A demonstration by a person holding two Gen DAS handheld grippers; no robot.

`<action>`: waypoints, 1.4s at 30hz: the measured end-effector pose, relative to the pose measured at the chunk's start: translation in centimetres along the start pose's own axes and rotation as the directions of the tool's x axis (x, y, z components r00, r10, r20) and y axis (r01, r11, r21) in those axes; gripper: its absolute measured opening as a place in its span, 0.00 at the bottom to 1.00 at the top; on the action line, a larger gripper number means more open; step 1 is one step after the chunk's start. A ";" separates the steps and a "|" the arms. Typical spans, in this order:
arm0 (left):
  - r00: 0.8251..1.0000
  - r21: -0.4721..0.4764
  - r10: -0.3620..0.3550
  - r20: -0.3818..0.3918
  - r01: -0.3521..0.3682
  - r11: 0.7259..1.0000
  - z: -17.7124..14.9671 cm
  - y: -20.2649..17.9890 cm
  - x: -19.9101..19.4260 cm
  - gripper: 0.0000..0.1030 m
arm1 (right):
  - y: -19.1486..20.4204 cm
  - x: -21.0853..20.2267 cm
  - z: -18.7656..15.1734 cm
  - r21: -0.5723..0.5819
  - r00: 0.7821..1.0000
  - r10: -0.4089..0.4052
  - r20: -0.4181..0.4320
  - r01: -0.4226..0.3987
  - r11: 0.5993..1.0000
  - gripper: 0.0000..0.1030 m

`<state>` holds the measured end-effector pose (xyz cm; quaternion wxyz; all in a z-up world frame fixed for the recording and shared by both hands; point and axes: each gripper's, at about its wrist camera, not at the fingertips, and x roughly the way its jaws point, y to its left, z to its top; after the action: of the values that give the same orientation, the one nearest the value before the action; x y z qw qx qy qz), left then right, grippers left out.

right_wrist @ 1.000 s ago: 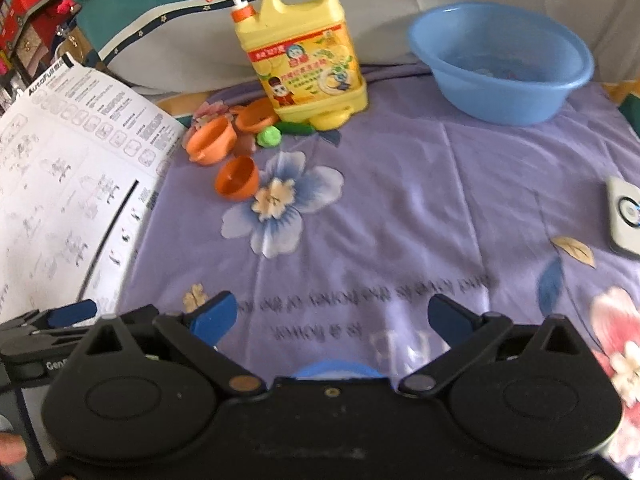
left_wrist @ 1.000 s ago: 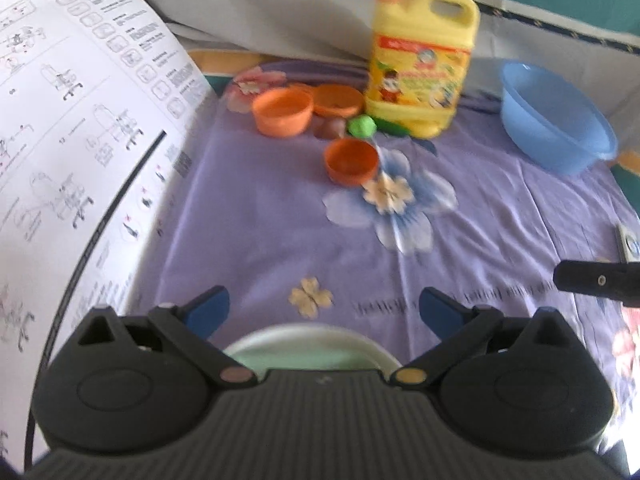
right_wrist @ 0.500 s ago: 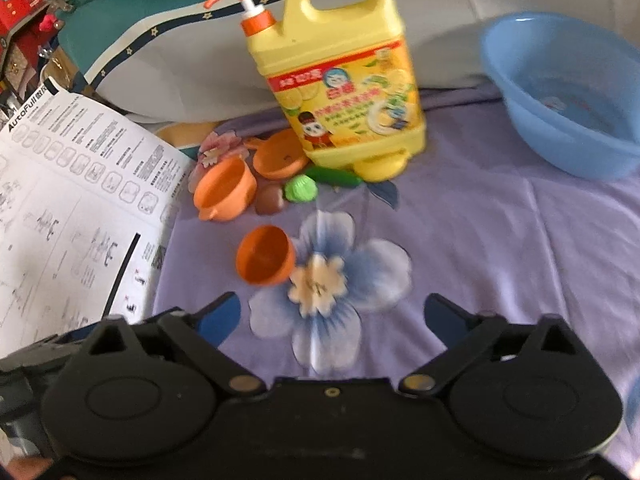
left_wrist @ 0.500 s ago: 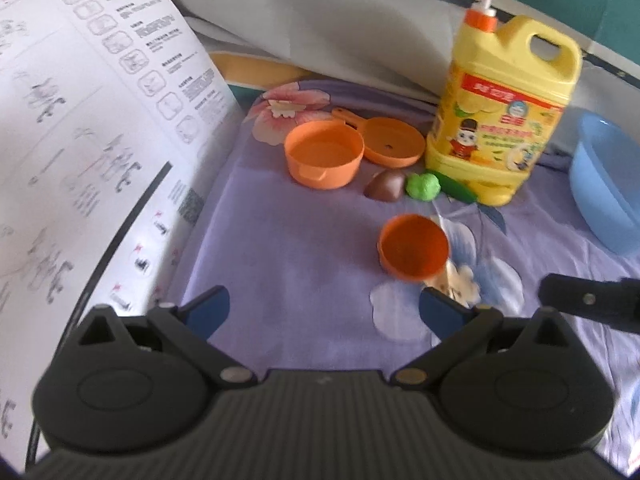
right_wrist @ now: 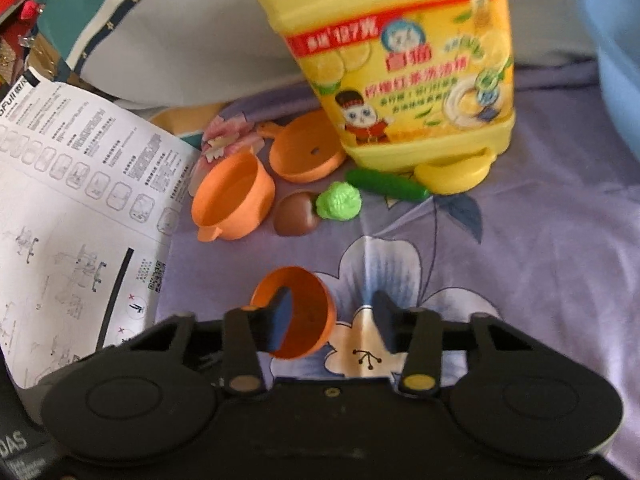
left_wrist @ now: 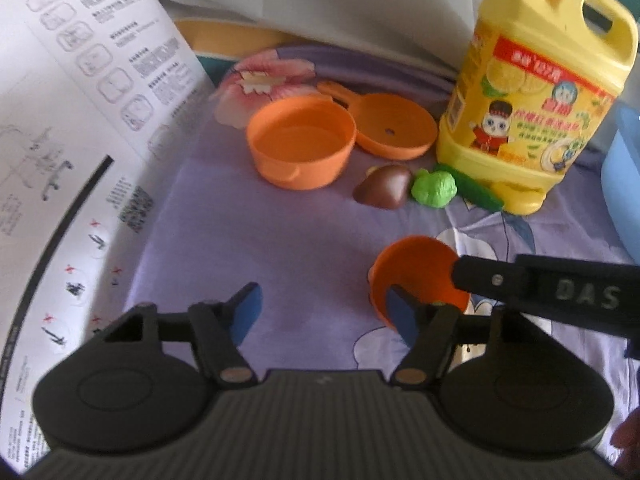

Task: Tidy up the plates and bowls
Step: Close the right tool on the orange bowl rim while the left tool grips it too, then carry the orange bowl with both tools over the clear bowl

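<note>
A small orange bowl (right_wrist: 296, 312) lies tipped on its side on the purple flowered cloth (right_wrist: 540, 260), its open mouth turned toward the left. The right gripper (right_wrist: 332, 324) has its left finger (right_wrist: 280, 318) inside the bowl and its other finger outside, by the white flower print. Its jaws are closing with the bowl's wall between them, and the pads do not look pressed on it yet. The left gripper (left_wrist: 324, 314) is right beside the same bowl (left_wrist: 416, 276). Its right finger (left_wrist: 402, 316) sits in front of the bowl's rim, and I cannot tell if it touches. Its jaws are closing too, with only cloth between them. Farther back sits an orange pot (left_wrist: 300, 146) with little handles, and an orange pan (left_wrist: 394, 126) just behind it. Near them lie a brown toy (left_wrist: 384, 190), a light green toy (left_wrist: 434, 188) and a dark green one (left_wrist: 478, 194), close together. A big yellow soap bottle (left_wrist: 532, 92) stands behind those. A blue basin (right_wrist: 616, 64) peeks in at the far right. A white sheet of paper with drawings (right_wrist: 72, 208) covers the left side.
</note>
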<state>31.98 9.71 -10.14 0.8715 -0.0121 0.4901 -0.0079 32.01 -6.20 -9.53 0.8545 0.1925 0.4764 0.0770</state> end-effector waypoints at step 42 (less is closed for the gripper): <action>0.993 0.159 -0.117 0.014 0.113 0.981 -7.5 -4.4 -11.2 0.09 | -0.7 -10.2 -7.3 -0.021 0.999 0.043 -0.016 -0.043 0.999 0.07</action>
<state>19.77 5.48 -4.37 0.8736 0.0285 0.4761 -0.0969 20.37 -8.19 -5.27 0.8508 0.1930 0.4781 0.1018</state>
